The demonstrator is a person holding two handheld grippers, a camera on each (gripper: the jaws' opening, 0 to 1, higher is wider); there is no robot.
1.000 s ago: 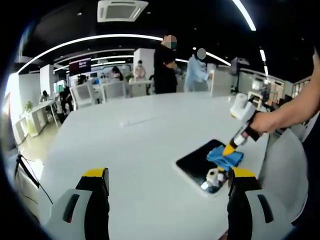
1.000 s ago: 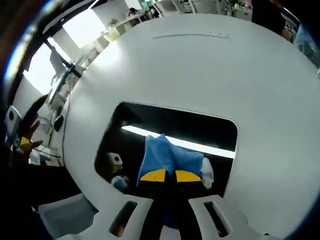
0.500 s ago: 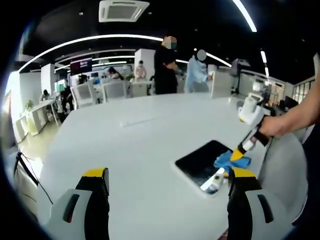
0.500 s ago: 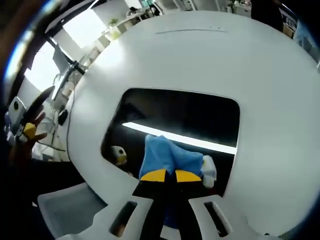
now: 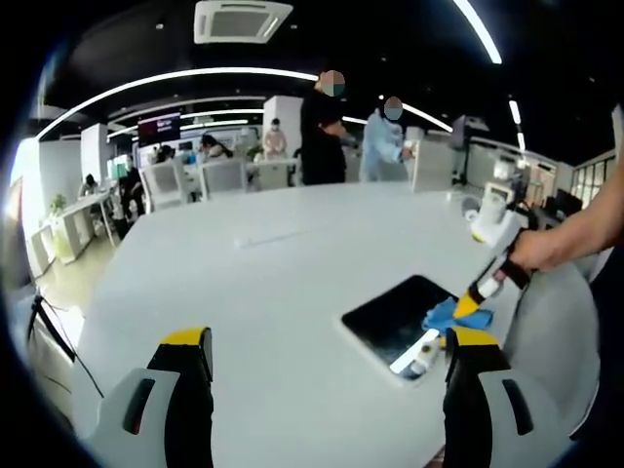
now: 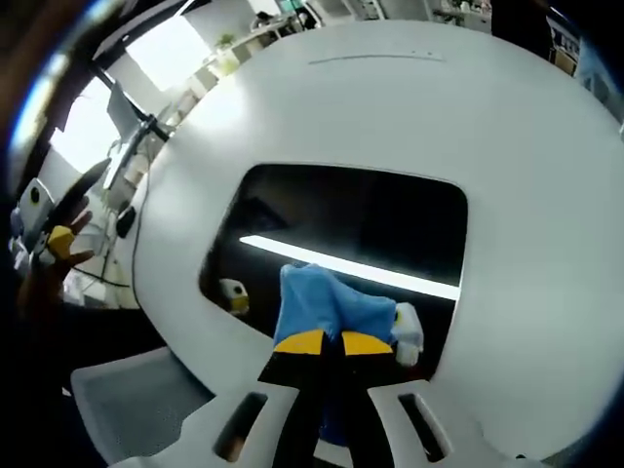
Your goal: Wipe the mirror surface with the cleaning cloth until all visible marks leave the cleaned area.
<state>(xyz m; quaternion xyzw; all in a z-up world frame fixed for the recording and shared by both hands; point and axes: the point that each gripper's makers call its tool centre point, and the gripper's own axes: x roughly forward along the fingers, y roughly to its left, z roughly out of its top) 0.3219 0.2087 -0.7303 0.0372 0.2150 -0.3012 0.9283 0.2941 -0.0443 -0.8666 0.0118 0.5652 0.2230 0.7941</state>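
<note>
Mirror point(image 6: 361, 229) marks too faint

No readable text, labels, brands or numbers in either view. A dark wall screen point(image 5: 156, 128) far back in the left gripper view carries some pale marks, too small and blurred to read. The mirror point(image 6: 351, 244) reflects a bright ceiling light strip, no writing on it. The blue cleaning cloth point(image 6: 327, 302) has a small white tag point(image 6: 408, 328) at its edge; nothing legible on it.
</note>
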